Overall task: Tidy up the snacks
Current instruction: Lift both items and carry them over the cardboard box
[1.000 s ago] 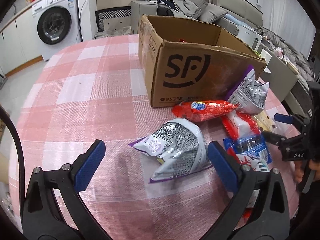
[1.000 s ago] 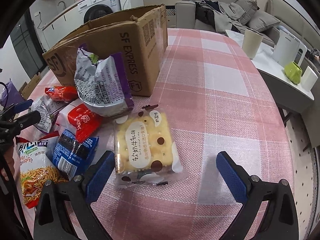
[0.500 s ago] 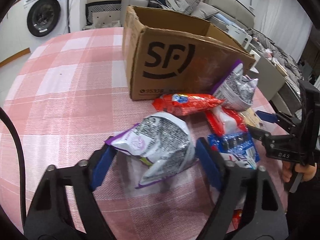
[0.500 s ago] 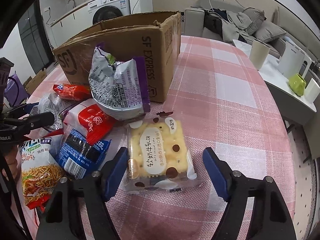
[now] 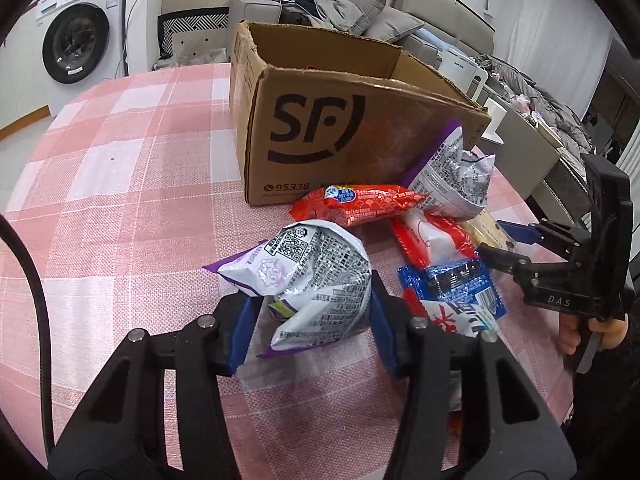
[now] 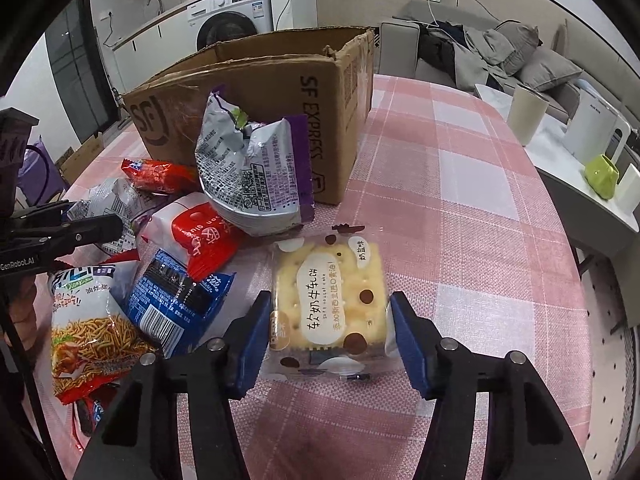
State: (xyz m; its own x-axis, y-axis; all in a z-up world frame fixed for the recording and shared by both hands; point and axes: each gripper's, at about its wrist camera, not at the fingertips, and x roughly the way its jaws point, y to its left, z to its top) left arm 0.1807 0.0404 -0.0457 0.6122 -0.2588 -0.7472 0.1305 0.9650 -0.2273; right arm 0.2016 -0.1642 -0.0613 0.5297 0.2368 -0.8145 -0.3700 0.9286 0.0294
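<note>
Both sets of jaws have just been closing, each with a snack between them. The left gripper (image 5: 310, 320) now pinches the silver-and-purple chip bag (image 5: 312, 280): its blue pads press into the crumpled foil on both sides, where a second ago they stood wide apart either side of it. The right gripper (image 6: 330, 338) brackets the yellow nougat cracker pack (image 6: 328, 306); the left pad meets the wrapper edge and the right pad sits at the other edge — contact looks light, and a firm hold cannot be confirmed.

Judgement: both items are at the grasp stage and ready to be lifted. Neither has left the pink checked tablecloth (image 5: 120, 208).

Container status:
- The cardboard box (image 5: 352, 136) stands open-topped at the far side of the table. Its interior is mostly hidden; only a small red trace shows over the far rim, so its contents cannot be told.
- Loose snacks lie in a heap against the near face of the box: a red pack (image 5: 356, 204), a second silver-and-purple bag (image 6: 252, 176) leaning on the box wall, a red-and-white pack (image 6: 192, 236), a blue pack (image 6: 176, 296) and a noodle-snack bag (image 6: 88, 320) nearest the left edge of the right wrist view.
</note>
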